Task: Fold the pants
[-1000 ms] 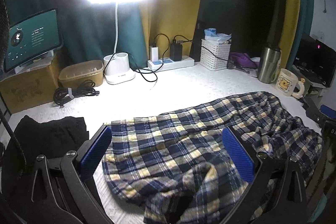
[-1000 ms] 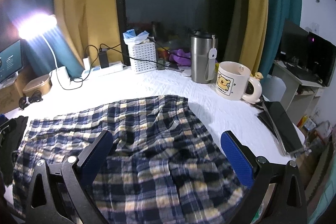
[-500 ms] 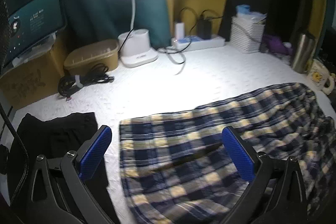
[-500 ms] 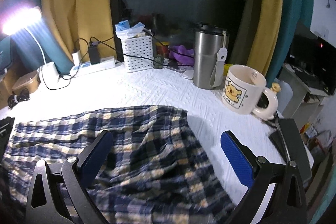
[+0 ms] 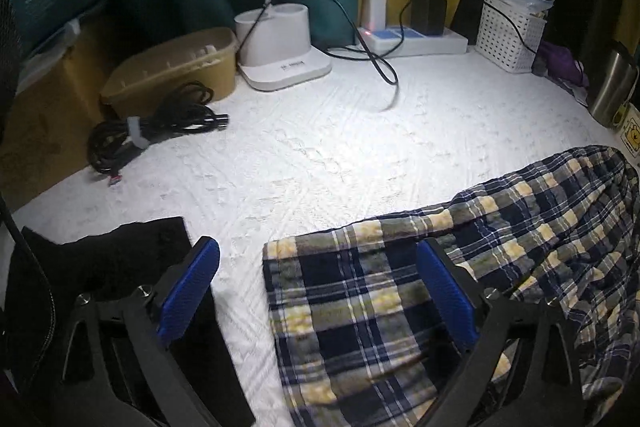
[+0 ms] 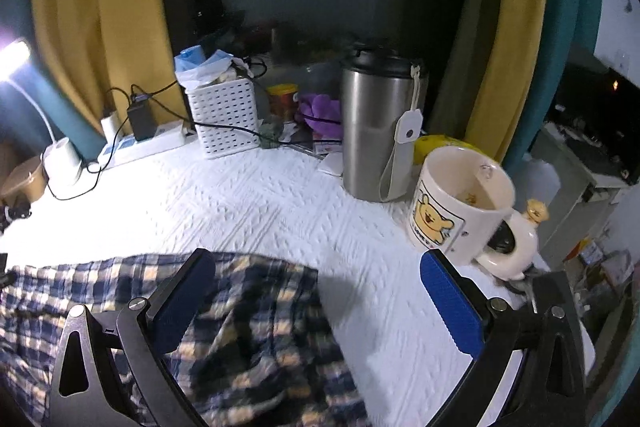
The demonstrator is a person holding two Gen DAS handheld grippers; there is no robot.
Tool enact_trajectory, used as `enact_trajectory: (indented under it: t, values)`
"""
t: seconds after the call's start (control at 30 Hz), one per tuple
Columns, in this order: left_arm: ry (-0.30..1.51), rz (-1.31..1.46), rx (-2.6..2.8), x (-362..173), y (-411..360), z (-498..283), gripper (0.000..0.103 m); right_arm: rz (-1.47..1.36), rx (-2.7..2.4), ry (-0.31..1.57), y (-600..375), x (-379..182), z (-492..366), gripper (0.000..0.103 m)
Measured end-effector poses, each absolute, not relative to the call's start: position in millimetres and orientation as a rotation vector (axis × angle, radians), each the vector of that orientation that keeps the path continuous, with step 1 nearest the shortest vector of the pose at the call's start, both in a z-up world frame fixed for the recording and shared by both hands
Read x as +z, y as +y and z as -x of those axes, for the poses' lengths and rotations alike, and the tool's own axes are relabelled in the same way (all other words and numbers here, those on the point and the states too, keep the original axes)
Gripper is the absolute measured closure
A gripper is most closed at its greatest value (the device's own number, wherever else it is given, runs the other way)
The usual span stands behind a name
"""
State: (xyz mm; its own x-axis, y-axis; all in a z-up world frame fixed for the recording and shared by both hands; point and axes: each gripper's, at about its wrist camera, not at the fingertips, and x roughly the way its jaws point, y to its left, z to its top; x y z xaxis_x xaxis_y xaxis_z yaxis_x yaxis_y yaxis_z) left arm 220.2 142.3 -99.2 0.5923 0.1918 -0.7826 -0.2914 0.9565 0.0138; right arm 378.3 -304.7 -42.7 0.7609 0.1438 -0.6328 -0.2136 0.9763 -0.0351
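Note:
Plaid pants lie spread across the white table cover. Their left end, a squared hem, sits under my left gripper. Its jaws are closing from wide; that hem corner lies between them, and the blue pads do not press it. In the right wrist view the pants end in a bunched corner. My right gripper hangs open over that corner, left finger above the cloth, right finger above bare cover. A black garment lies left of the plaid hem.
Along the back stand a lamp base, a tan box, a power strip and a white basket. A coiled black cable lies at left. A steel tumbler and bear mug stand close at right.
The left wrist view has swung left and dipped toward the pants' left hem, and the lamp head has left the frame. The right wrist view has slid right, closer to the mug.

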Motion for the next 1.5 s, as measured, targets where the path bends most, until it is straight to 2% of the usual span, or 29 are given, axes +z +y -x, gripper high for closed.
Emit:
enact_trajectory:
  t: [0.17, 0.27, 0.4, 0.47, 0.53, 0.6, 0.63, 0.67, 0.7, 0.73, 0.8, 0.83, 1.5]
  values:
    - [0.909, 0.135, 0.220, -108, 141, -227, 0.007, 0.029, 0.225, 0.814, -308, -75, -411, 0.000]
    - [0.943, 0.135, 0.186, -118, 138, -231, 0.012, 0.042, 0.237, 0.854, -300, -90, -415, 0.001]
    - [0.939, 0.115, 0.174, -119, 135, -233, 0.014, 0.053, 0.254, 0.891, -294, -104, -420, 0.012]
    - [0.934, 0.109, 0.169, -119, 134, -232, 0.020, 0.048, 0.269, 0.902, -294, -108, -422, 0.016]
    - [0.922, 0.095, 0.143, -116, 129, -231, 0.036, 0.042, 0.293, 0.924, -292, -113, -425, 0.026]
    - [0.915, 0.080, 0.128, -114, 124, -232, 0.050, 0.059, 0.306, 0.929, -288, -116, -425, 0.030]
    - [0.914, 0.076, 0.108, -113, 121, -232, 0.063, 0.070, 0.315, 0.930, -286, -116, -426, 0.039]
    - [0.913, 0.074, 0.096, -112, 118, -231, 0.070, 0.083, 0.330, 0.927, -282, -115, -424, 0.045]
    - [0.915, 0.073, 0.082, -111, 115, -232, 0.083, 0.096, 0.338, 0.928, -279, -116, -423, 0.052]
    - [0.916, 0.074, 0.066, -110, 112, -232, 0.092, 0.122, 0.339, 0.920, -274, -116, -421, 0.065]
    - [0.917, 0.064, 0.064, -109, 106, -234, 0.095, 0.159, 0.359, 0.912, -265, -116, -416, 0.077]
    - [0.918, 0.061, 0.060, -108, 105, -236, 0.096, 0.171, 0.361, 0.906, -262, -115, -414, 0.079]
    - [0.743, -0.009, 0.044, -40, 101, -313, 0.097, 0.156, 0.166, 0.654, -269, -52, -434, 0.081]
